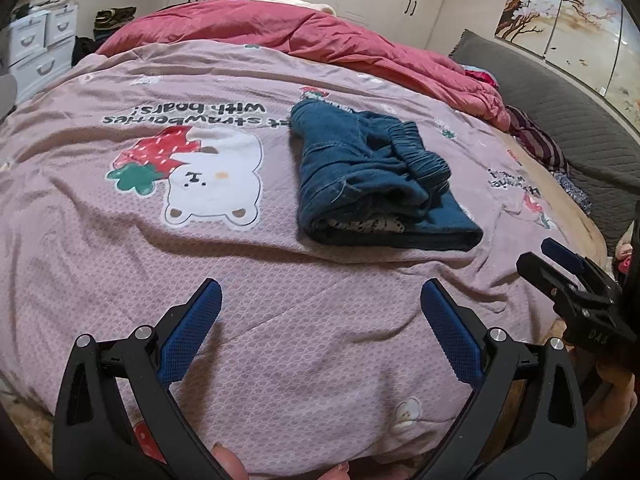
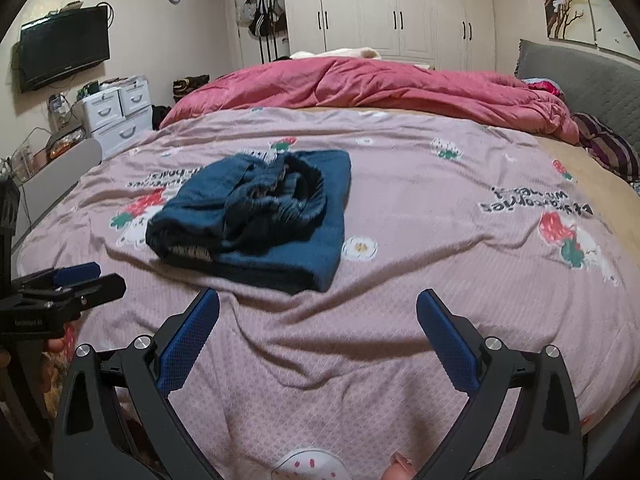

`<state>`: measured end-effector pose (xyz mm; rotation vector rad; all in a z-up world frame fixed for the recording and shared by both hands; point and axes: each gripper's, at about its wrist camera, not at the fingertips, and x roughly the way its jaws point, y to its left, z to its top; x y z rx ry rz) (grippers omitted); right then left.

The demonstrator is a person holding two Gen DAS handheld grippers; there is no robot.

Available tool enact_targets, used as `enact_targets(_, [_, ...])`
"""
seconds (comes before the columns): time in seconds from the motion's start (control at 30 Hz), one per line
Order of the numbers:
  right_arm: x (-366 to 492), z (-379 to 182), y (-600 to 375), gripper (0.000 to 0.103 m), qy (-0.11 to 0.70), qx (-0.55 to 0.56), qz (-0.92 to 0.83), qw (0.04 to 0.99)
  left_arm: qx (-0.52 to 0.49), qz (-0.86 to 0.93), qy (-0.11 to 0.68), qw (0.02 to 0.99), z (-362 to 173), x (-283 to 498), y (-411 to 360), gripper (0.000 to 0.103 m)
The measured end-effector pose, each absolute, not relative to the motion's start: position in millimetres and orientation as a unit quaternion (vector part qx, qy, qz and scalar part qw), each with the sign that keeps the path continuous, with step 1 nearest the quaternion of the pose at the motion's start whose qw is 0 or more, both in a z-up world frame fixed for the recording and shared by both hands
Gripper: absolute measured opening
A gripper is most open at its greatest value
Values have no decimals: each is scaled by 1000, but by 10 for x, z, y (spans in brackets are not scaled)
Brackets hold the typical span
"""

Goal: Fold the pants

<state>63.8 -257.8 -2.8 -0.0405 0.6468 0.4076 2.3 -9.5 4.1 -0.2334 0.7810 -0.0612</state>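
Dark teal pants lie folded into a thick bundle on the pink bedspread, elastic waistband on top. In the right wrist view the same pants sit left of centre. My left gripper hovers open over the spread, short of the bundle, with nothing between its blue pads. My right gripper is open too, just in front of the bundle's near edge and empty. Each view catches the other gripper at its side: the right gripper at the right edge, the left gripper at the left edge.
A rumpled red duvet lies across the far half of the bed. A grey headboard and striped fabric are at the right. White drawers, a wall TV and wardrobes stand beyond.
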Motion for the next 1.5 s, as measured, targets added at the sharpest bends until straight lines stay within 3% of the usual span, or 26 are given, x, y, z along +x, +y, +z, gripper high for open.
enact_targets(0.77, [683, -380, -2502, 98, 335, -34, 190, 922, -103, -20, 368, 924, -132, 92, -131, 93])
enact_targets(1.5, [694, -339, -2575, 98, 332, -27, 182, 925, -106, -23, 375, 921, -140, 118, -157, 94])
